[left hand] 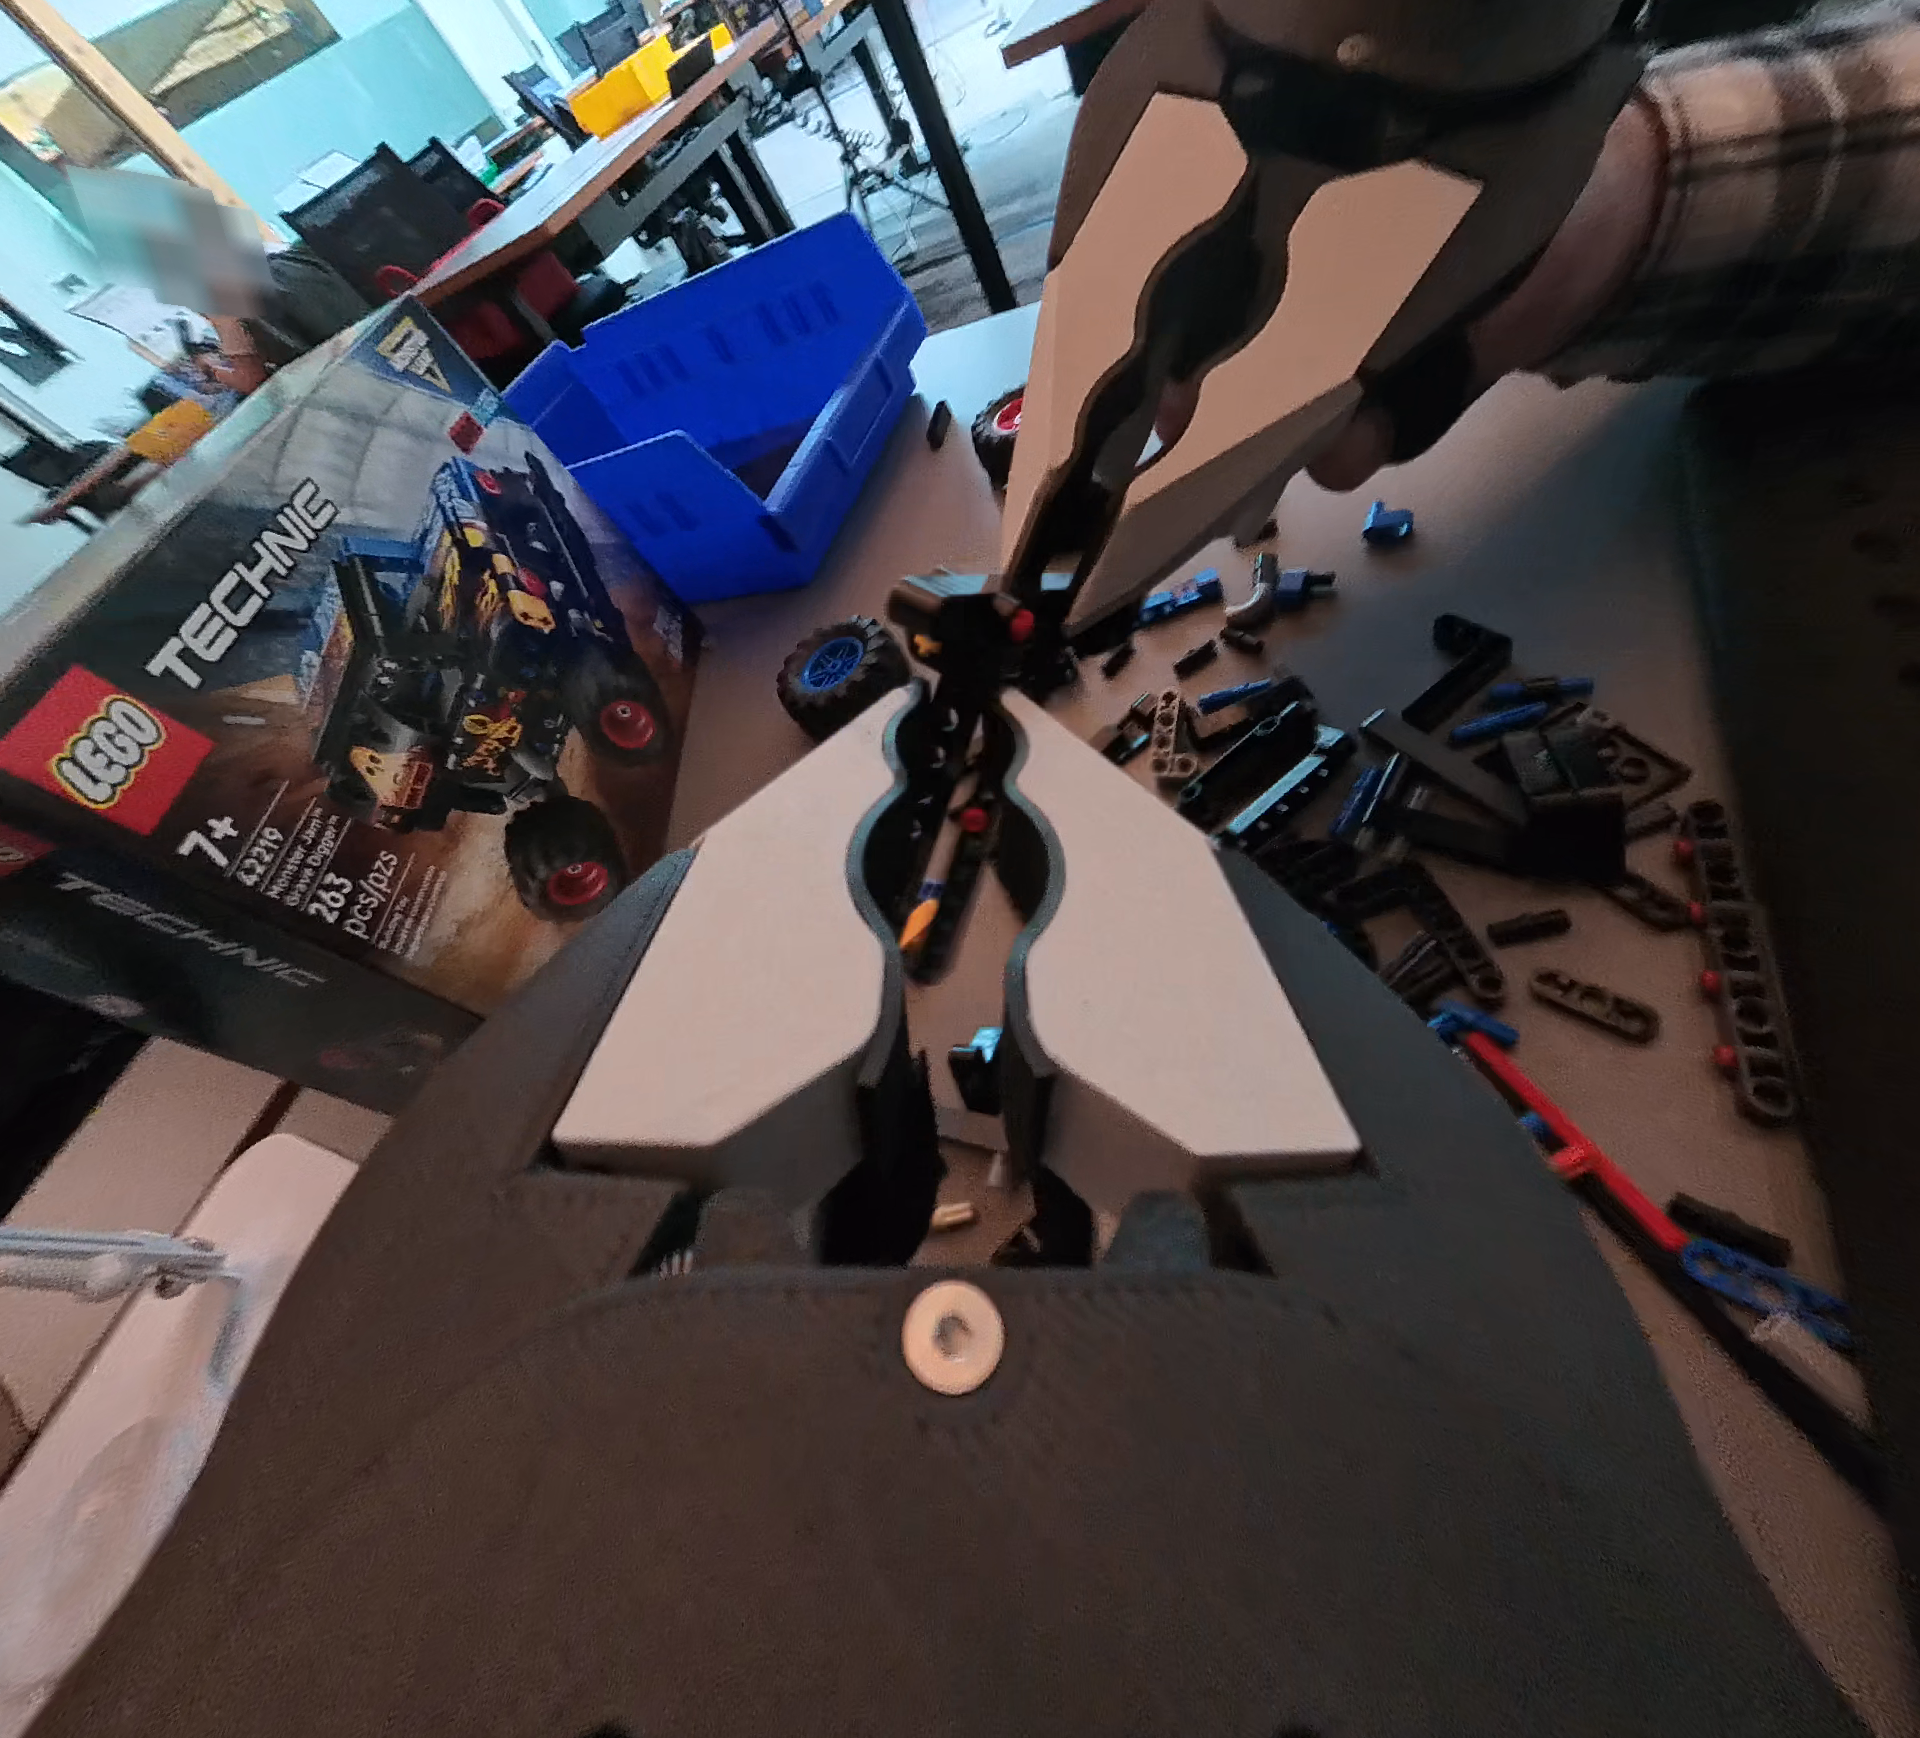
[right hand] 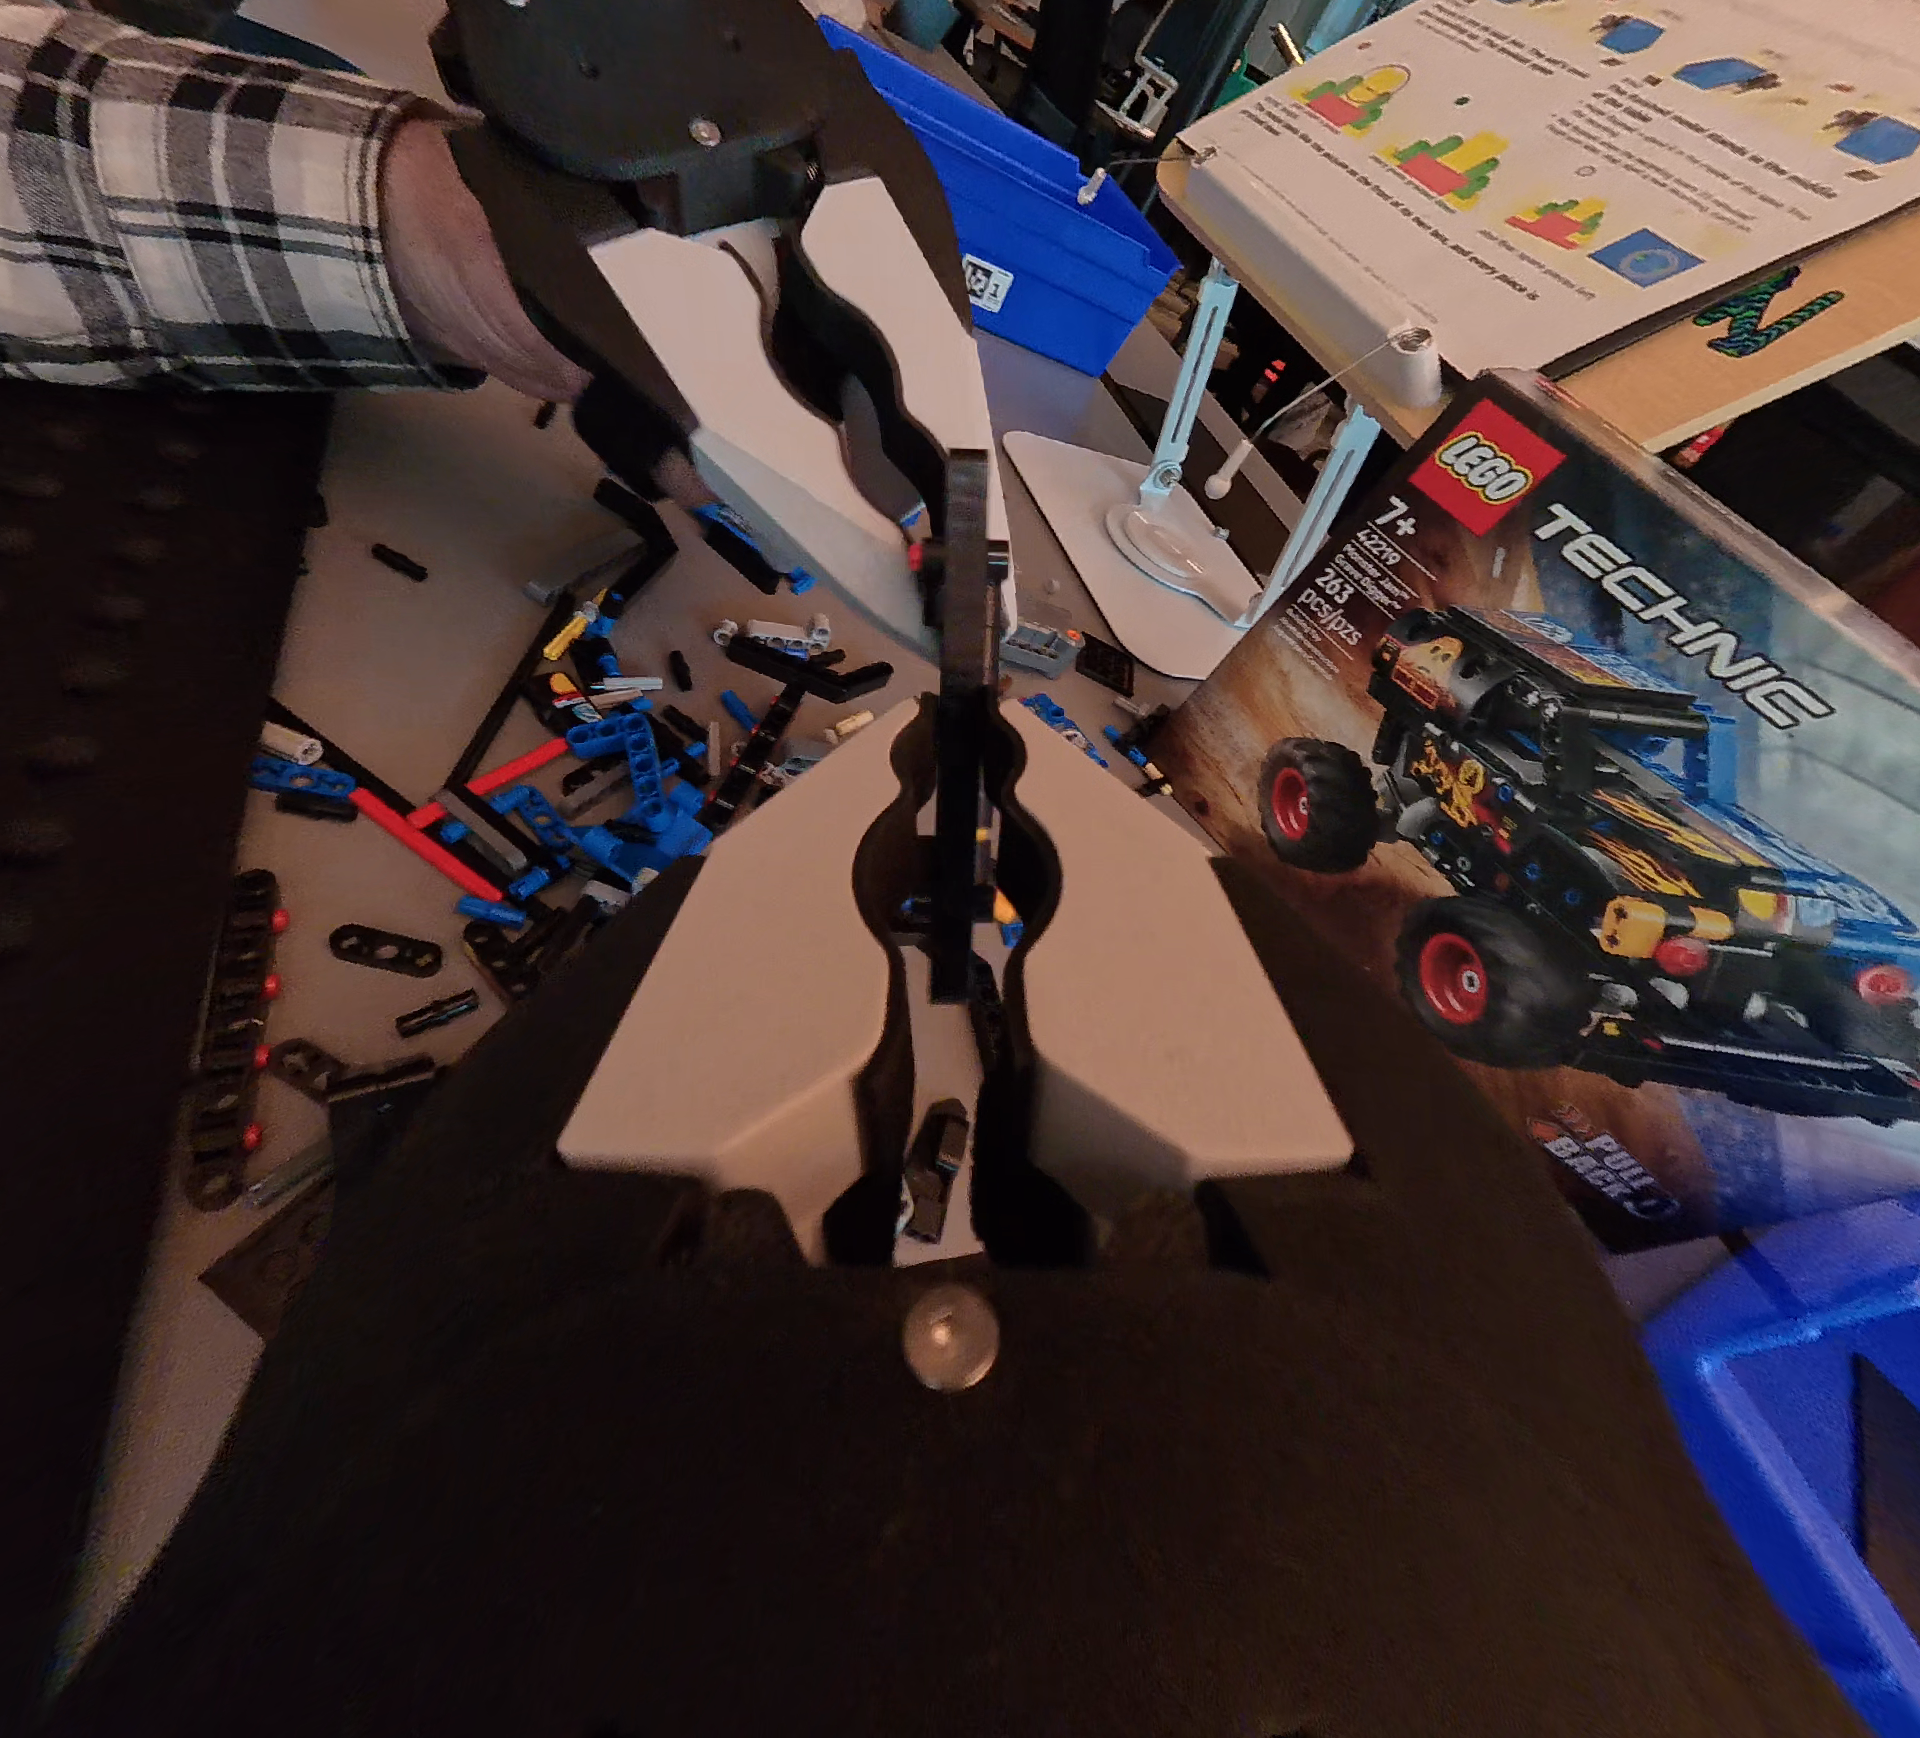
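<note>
My left gripper is shut on a black brick assembly with red pins, held above the table. My right gripper comes in from the upper right and is shut on the far end of the same assembly. In the right wrist view my right gripper grips the assembly, seen edge-on as a thin black upright piece. The left gripper reaches in from the upper left and grips its top end. A hand with a plaid sleeve holds that gripper.
Loose black, blue and red parts lie on the table. A blue-hub wheel lies below the assembly. A toy truck set box, blue bins and an instruction sheet on a stand stand around. Left and right tips are no more than a few centimetres apart.
</note>
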